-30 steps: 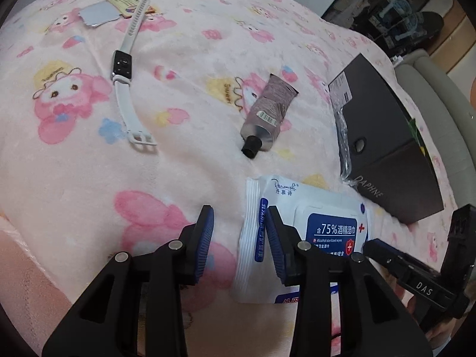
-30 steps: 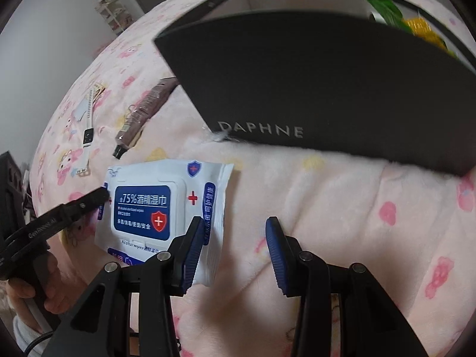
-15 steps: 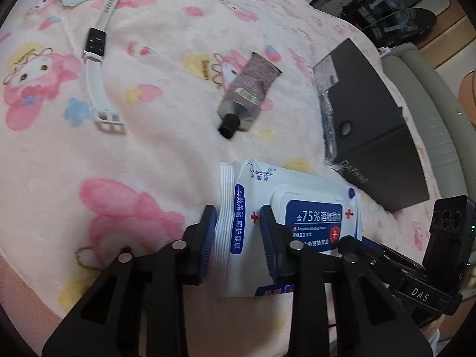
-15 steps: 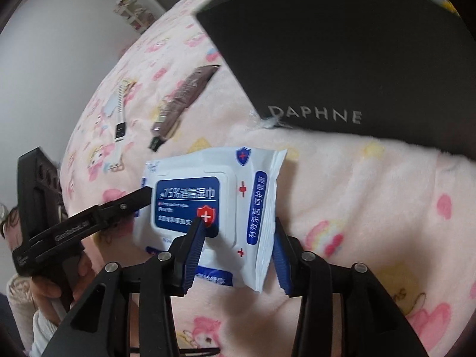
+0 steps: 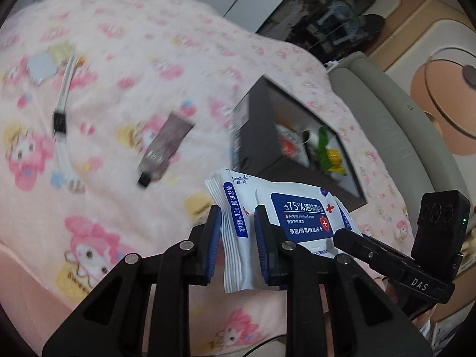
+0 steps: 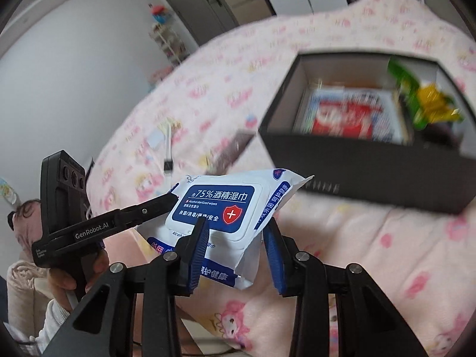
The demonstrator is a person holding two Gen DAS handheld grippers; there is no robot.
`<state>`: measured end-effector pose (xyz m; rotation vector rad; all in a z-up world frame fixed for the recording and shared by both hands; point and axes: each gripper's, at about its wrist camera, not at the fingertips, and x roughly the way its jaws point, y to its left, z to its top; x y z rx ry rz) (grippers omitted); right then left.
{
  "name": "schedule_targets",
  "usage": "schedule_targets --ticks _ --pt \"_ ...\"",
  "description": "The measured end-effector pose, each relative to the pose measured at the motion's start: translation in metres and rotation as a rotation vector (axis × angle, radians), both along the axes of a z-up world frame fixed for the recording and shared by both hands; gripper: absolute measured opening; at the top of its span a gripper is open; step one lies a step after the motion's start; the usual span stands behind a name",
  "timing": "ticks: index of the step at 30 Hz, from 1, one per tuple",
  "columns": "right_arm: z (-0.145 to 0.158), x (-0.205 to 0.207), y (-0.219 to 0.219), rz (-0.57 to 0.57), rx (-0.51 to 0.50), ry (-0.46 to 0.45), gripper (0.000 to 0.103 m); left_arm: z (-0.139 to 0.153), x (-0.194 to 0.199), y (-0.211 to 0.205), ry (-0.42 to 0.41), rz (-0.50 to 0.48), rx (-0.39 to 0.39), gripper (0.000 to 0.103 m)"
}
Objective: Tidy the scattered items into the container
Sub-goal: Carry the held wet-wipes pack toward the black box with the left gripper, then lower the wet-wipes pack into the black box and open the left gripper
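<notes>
Both tongs are gripping one white-and-blue wipes pack, lifted off the bed near the black box. From the left wrist, the left tongs point(image 5: 236, 233), just closed further, are pinching the wipes pack point(image 5: 285, 217) by its crimped end; one watch point(image 5: 61, 119) and one tube point(image 5: 165, 148) are lying left of the black box point(image 5: 258, 136). From the right wrist, the right tongs point(image 6: 236, 248) are clamping the pack's other end, and the box's contents are showing: a red packet point(image 6: 345, 116) and a green-yellow wrapper point(image 6: 428, 101).

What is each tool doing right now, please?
Left tool: closed on one end of the wipes pack.
Right tool: closed on its other end.
</notes>
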<state>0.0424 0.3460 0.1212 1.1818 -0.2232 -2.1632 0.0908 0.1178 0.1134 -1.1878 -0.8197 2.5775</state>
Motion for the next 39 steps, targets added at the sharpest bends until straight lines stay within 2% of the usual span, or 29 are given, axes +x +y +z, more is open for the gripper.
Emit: schedule_targets --ticks 3,6,9,11,18,23,26,29,31,36,39 --pt "0.024 -0.004 0.016 -0.030 -0.032 0.045 0.034 0.030 -0.013 0.011 0.054 -0.036 0.005 0.019" --pt "0.050 -0.017 0.032 -0.047 -0.037 0.097 0.034 0.056 -0.044 0.024 0.095 -0.090 0.001 0.019" --pt "0.070 -0.043 0.049 -0.070 -0.010 0.138 0.034 0.069 -0.086 0.040 0.094 -0.132 -0.013 0.019" --pt "0.076 -0.067 0.057 -0.085 0.021 0.155 0.034 0.067 -0.122 0.052 0.070 -0.149 -0.023 0.019" --pt "0.048 -0.159 0.084 -0.162 0.025 0.085 0.034 0.035 -0.215 0.081 -0.022 -0.175 -0.067 0.019" --pt "0.017 -0.212 0.078 -0.162 0.059 0.030 0.034 0.012 -0.268 0.087 -0.096 -0.159 -0.141 0.019" --pt "-0.006 -0.245 0.067 -0.157 0.112 -0.007 0.034 -0.007 -0.294 0.087 -0.182 -0.138 -0.196 0.023" --pt "-0.023 -0.262 0.055 -0.176 0.211 -0.021 0.036 -0.021 -0.305 0.092 -0.234 -0.141 -0.231 0.028" --pt "-0.026 -0.264 0.052 -0.196 0.255 -0.022 0.037 -0.018 -0.302 0.096 -0.201 -0.143 -0.266 0.031" --pt "-0.006 -0.236 0.061 -0.233 0.246 0.075 0.037 -0.010 -0.279 0.100 -0.169 -0.176 -0.275 0.031" --pt "0.005 -0.214 0.062 -0.211 0.253 0.107 0.037 -0.012 -0.263 0.110 -0.203 -0.257 -0.286 0.031"
